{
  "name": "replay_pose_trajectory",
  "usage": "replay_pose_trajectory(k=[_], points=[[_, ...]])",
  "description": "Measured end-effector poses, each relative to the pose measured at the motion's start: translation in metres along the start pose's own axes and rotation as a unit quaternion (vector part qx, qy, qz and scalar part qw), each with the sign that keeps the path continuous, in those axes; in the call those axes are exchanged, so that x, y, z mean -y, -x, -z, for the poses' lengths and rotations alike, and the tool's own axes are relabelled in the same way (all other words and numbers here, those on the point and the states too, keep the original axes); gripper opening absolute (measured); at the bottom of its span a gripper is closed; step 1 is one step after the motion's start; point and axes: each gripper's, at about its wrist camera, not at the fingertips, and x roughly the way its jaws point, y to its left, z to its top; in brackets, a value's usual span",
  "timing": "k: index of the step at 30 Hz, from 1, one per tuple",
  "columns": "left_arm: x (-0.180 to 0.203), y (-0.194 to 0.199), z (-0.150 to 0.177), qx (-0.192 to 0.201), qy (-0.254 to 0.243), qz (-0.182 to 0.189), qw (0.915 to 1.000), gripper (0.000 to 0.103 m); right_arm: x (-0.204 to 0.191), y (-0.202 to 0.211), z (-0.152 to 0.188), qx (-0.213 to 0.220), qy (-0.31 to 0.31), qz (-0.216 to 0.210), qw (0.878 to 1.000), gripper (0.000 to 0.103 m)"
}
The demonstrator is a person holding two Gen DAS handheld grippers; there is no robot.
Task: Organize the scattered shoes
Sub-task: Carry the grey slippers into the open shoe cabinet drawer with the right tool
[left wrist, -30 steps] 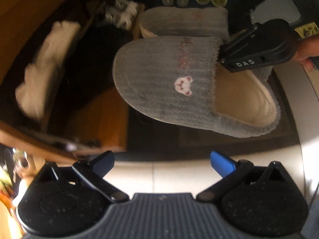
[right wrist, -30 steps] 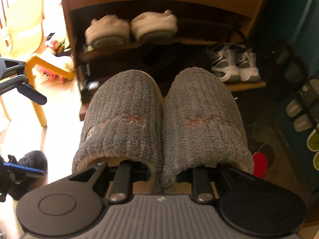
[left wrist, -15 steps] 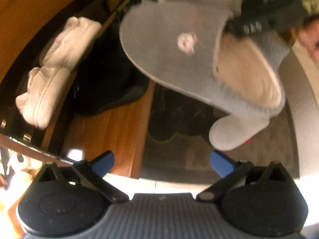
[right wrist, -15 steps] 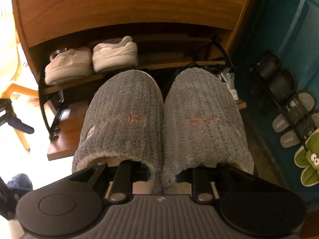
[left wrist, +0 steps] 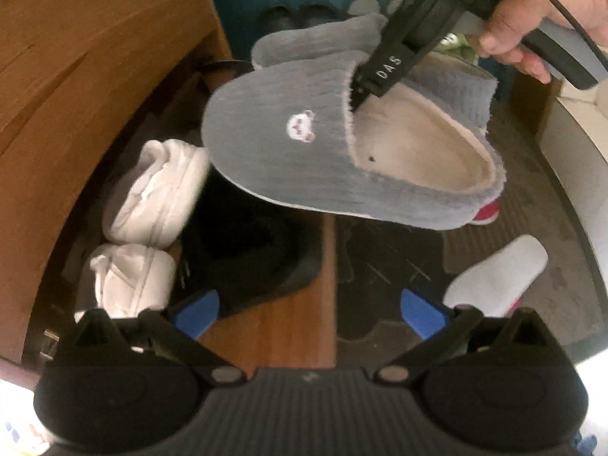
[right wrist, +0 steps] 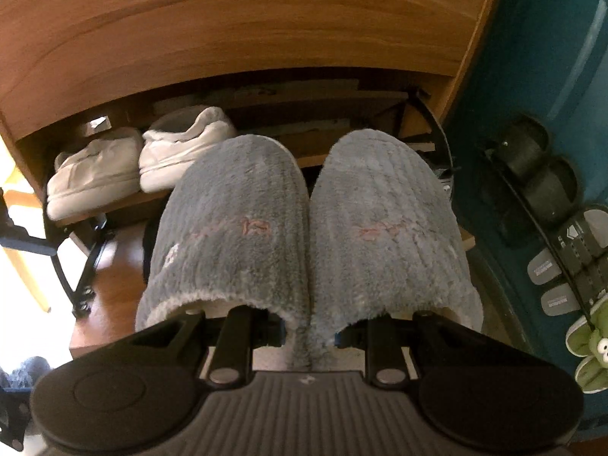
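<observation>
The right tongs [right wrist: 309,326] are clamped on the inner edges of two grey plush slippers [right wrist: 304,228], held in the air before the wooden shoe cabinet [right wrist: 228,30], not yet put down. White sneakers [right wrist: 140,159] already sit inside the cabinet. The left tongs [left wrist: 309,309] stand apart, empty. A pale sole [left wrist: 497,277] near the cabinet waits on the dark mat [left wrist: 391,266], its upper hidden.

Wood shelf [right wrist: 114,205] w/ white sneakers [right wrist: 144,163]; floor mat [left wrist: 494,235] w/ white insole [left wrist: 497,277].
</observation>
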Motion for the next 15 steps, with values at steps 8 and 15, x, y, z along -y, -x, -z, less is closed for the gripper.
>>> replay_pose_trajectory(k=[8, 15], points=[[-0.006, -0.009, -0.012, 0.012, 0.02, -0.011, 0.9997, 0.103, 0.02, -0.003, -0.006, 0.015, -0.028, -0.001, 1.0, 0.02], [-0.013, -0.015, -0.018, 0.014, 0.035, -0.017, 0.9991, 0.103, 0.039, -0.009, -0.033, 0.016, -0.038, 0.003, 0.999, 0.02]])
